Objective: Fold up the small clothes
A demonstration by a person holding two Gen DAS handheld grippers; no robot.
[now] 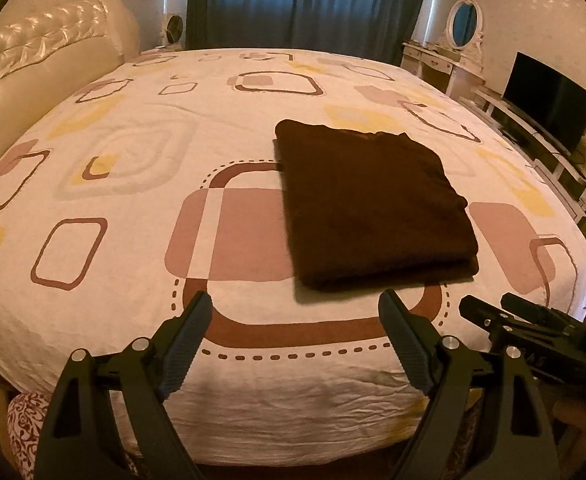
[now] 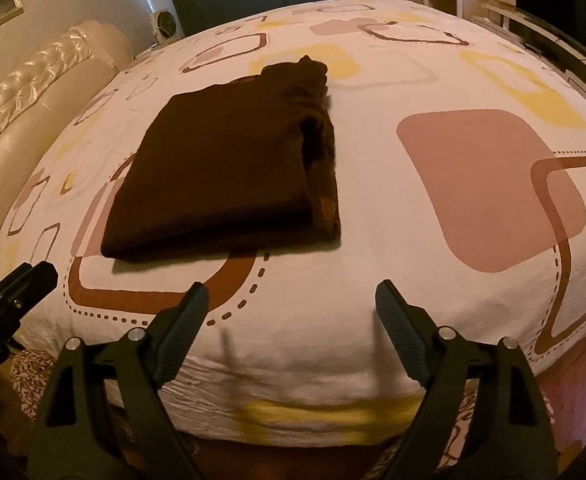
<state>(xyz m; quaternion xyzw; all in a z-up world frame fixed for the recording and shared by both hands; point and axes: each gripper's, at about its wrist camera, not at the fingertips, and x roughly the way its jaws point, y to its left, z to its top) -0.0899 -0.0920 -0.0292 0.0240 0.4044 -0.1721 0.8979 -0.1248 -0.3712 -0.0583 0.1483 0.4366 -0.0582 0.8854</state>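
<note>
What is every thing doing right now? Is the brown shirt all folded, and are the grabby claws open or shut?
brown garment: folded into a flat rectangle, lying on the bed, nothing touching it.
left gripper: jaws open, empty, above the near edge of the bed.
right gripper: jaws open, empty, beside the left one.
bedsheet: spread flat, wrinkled at the near edge.
curtains: drawn shut.
television: screen dark.

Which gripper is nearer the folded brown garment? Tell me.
Hard to separate. The left gripper sits near the folded brown garment's front-left corner, the right gripper near its front-right; both open, touching nothing.

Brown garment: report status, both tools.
Left tool open, empty. Right tool open, empty. Brown garment folded flat on bed, untouched. Nothing in the way.
</note>
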